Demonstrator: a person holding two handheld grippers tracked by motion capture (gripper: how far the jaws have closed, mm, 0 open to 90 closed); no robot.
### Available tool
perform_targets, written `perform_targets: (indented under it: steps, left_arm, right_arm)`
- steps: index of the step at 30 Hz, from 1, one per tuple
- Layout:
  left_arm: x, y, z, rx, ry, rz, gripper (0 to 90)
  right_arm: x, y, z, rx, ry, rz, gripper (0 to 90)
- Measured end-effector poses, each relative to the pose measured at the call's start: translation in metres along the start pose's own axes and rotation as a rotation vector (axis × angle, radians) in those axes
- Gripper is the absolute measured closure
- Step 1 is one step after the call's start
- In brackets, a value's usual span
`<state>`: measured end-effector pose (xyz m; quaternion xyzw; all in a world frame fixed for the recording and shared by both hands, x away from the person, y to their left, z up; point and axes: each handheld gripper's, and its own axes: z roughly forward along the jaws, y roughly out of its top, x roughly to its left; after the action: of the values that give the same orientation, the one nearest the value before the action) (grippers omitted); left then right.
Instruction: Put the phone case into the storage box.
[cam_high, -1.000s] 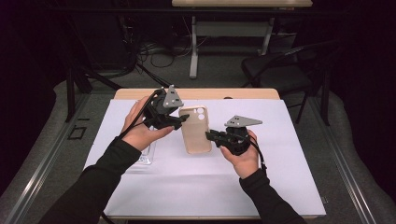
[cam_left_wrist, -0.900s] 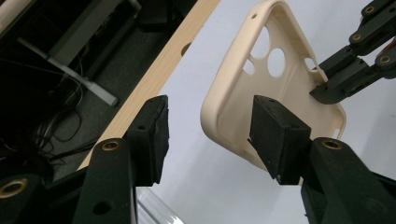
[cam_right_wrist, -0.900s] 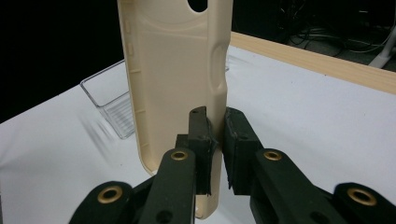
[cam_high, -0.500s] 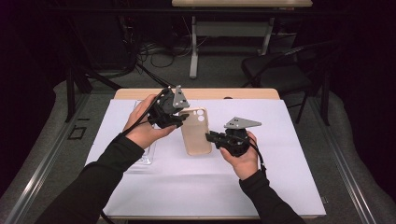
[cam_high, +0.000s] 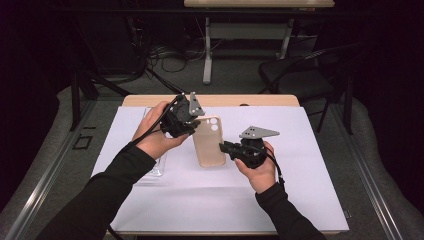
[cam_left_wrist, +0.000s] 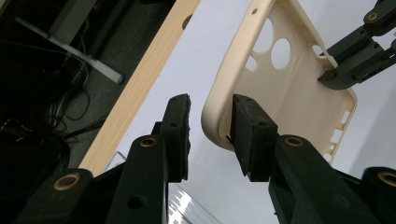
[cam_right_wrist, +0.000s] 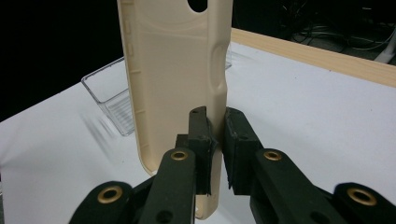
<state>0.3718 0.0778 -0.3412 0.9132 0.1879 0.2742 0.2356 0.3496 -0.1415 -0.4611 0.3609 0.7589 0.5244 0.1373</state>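
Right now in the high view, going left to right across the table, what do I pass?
Clear plastic tray → left claw → beige phone case → right claw, clamped on the case's right edge.

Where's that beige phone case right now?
In the high view, the phone case is mid-table between both tools, pinched by the right tool; the left tool straddles its rim.

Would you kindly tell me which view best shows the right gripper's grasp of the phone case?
The right gripper view: its jaws pinch the phone case side wall. The left gripper view shows that grasp farther off; the high view shows the right gripper at the case's edge.
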Motion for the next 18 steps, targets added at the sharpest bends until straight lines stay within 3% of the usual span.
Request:
perform_targets:
  steps: [18]
  left_arm:
    - [0.0004,0.0055,-0.001,0.019,0.002,-0.01,78.3]
  right_arm:
    - [-0.0011,-0.0013,-0.0001,-0.008,0.015,0.016,82.7]
